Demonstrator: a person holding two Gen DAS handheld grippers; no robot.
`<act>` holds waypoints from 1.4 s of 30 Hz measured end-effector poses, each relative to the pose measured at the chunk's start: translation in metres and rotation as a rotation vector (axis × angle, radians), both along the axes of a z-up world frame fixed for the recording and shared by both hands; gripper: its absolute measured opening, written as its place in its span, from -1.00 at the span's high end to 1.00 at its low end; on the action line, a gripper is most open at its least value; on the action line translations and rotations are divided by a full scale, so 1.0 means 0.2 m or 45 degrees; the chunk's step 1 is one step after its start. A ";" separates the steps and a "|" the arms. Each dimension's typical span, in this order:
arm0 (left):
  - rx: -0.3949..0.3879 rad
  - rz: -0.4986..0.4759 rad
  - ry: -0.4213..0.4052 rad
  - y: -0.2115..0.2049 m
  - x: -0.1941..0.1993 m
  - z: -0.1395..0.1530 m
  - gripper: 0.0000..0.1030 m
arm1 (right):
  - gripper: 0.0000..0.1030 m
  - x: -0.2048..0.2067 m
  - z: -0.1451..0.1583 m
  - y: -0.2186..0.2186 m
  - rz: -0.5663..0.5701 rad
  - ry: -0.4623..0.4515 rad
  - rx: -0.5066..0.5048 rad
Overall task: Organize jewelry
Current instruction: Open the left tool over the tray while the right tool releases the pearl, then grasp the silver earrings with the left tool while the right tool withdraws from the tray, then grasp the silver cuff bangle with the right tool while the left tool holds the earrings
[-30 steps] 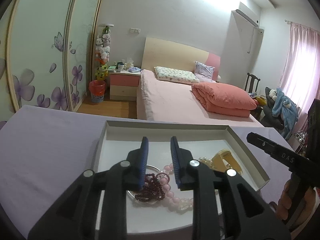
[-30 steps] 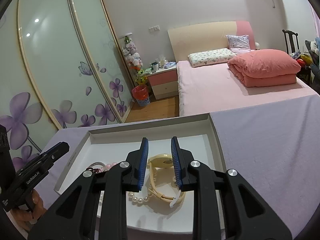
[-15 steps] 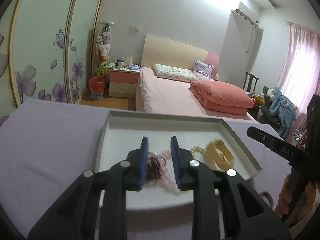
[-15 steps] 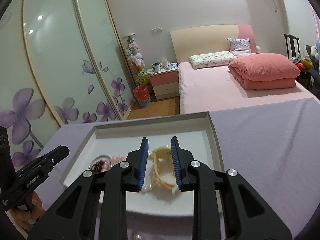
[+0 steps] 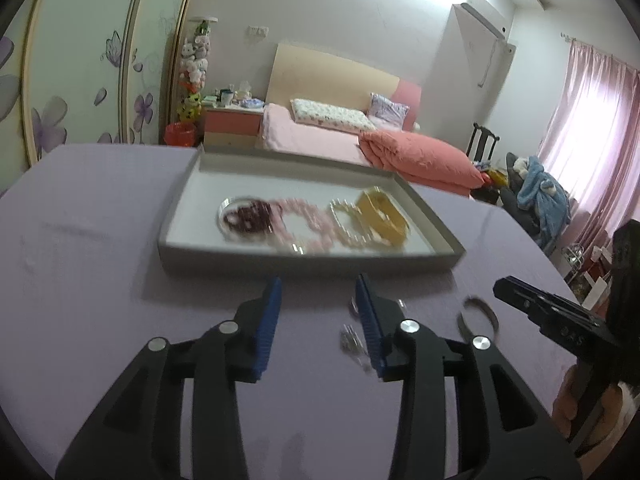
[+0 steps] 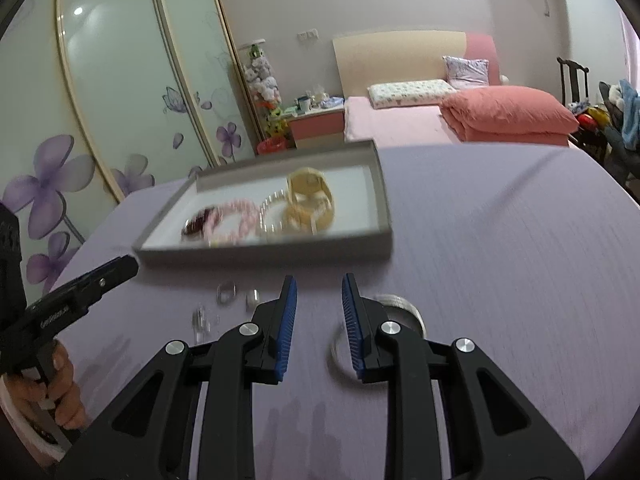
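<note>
Ahead of both grippers, a shallow grey tray (image 5: 308, 258) with a white floor lies flat, holding in a row a dark red bead bracelet (image 5: 248, 218) over a silver bangle, a pink bead strand (image 5: 308, 222), a pearl strand (image 5: 346, 220) and a yellow band (image 5: 382, 212); all are blurred. Nearer, loose on the purple cloth (image 6: 500, 264), a silver bangle (image 6: 394, 310) lies flat beside the right gripper's right finger. Several small clear or silver pieces (image 6: 226, 292) lie just left of its left finger, too blurred to identify.

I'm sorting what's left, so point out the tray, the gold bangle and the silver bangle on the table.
tray (image 6: 264, 257): right wrist view, near wall.
gold bangle (image 6: 310, 200): right wrist view, outer band.
silver bangle (image 6: 400, 303): right wrist view, far rim.
</note>
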State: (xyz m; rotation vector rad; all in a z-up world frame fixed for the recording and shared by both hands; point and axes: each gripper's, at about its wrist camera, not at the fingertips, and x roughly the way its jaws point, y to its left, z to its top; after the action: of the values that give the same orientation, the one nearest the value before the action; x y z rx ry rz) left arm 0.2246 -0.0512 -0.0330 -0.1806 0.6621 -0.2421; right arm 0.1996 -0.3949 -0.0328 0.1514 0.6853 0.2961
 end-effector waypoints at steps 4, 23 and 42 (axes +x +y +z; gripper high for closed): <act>0.027 -0.022 0.029 -0.08 -0.04 -0.03 0.14 | 0.51 -0.12 -0.04 -0.05 -0.011 0.034 0.006; 0.288 0.018 0.274 -0.34 0.14 -0.24 0.45 | 0.51 -0.25 -0.13 -0.22 -0.097 0.070 0.078; 0.056 0.111 0.181 0.09 0.01 -0.08 0.86 | -0.12 -0.17 -0.15 -0.14 -0.052 0.138 0.025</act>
State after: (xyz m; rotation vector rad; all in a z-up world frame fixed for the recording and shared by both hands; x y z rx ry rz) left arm 0.2276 -0.0322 -0.0490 -0.1855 0.7982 -0.1317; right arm 0.1666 -0.4235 -0.0633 0.2010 0.7862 0.2566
